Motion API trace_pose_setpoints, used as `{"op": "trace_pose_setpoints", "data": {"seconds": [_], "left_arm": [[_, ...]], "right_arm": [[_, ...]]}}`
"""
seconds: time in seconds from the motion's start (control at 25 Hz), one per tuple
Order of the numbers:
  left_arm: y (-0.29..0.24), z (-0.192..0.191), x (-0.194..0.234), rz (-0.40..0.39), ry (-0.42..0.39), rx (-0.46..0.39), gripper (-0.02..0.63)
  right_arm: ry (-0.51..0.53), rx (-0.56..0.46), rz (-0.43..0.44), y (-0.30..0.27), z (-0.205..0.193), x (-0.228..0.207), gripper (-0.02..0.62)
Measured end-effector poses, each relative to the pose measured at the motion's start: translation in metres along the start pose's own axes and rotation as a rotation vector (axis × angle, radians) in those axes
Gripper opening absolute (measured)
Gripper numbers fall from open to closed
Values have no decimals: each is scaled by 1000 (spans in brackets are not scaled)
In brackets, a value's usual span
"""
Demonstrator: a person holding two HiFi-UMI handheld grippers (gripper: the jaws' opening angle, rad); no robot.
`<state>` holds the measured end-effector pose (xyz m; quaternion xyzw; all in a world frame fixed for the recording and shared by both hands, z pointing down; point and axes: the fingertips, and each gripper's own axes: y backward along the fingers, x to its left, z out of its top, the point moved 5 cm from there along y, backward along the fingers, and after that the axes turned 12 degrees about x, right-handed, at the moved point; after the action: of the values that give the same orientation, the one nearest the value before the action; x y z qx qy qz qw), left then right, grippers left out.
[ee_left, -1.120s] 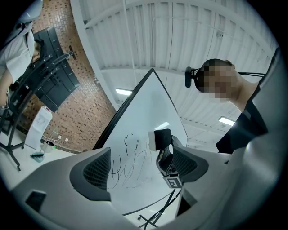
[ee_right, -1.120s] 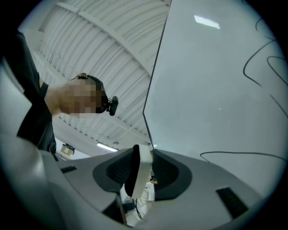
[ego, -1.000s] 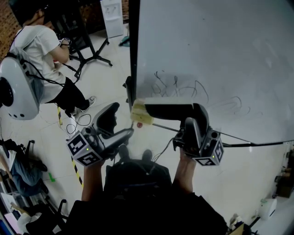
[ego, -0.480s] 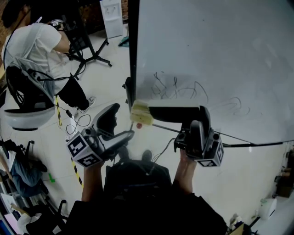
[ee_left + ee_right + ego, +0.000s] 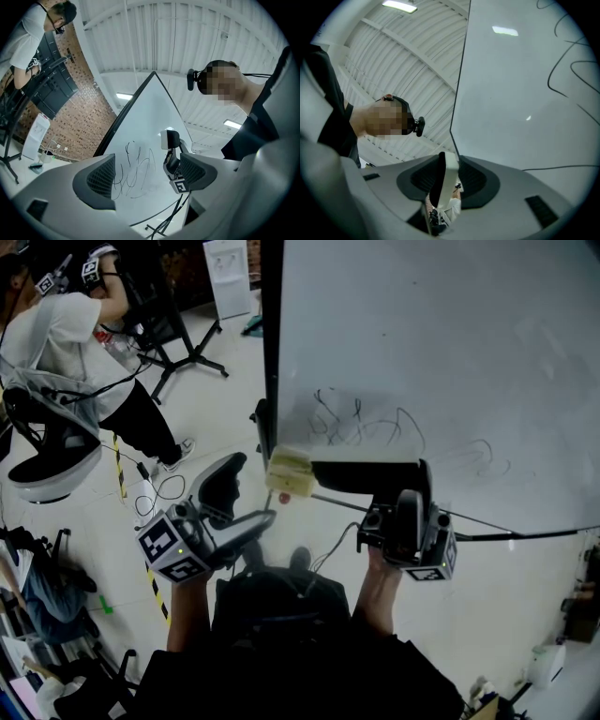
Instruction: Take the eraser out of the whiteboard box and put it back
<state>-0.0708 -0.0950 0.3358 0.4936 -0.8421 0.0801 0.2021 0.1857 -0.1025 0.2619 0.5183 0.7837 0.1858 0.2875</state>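
Right gripper (image 5: 305, 474) clamps the eraser (image 5: 287, 474) between its jaws in the head view, just beside the lower left corner of the whiteboard (image 5: 450, 334) and below the scribbles (image 5: 361, 423). Left gripper (image 5: 251, 487) sits lower and to the left, with its jaws spread and nothing between them. No view shows clearly whether the dark fitting (image 5: 262, 418) on the frame is the box.

Left gripper view: the left gripper (image 5: 147, 176) has its jaws apart and empty. Through the gap, this view alone shows the eraser (image 5: 164, 139) from the side, just off the board face (image 5: 150, 117).

Right gripper view: the right gripper (image 5: 440, 187) has its pads pressed on the eraser (image 5: 449, 173), which is seen edge-on. The whiteboard (image 5: 520, 84) rises just beyond.
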Motion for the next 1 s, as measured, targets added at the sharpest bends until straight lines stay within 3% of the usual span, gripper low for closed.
{"op": "trace_pose_setpoints", "data": {"seconds": [0.44,1.0], "left_arm": [[-1,8,0,37,-25,-18,430],[3,-1,-2,21,-9,12,430]], "right_arm": [[-2,1,5,0,-1,2,153],[-1,24,0,-3,-5,5,153]]}}
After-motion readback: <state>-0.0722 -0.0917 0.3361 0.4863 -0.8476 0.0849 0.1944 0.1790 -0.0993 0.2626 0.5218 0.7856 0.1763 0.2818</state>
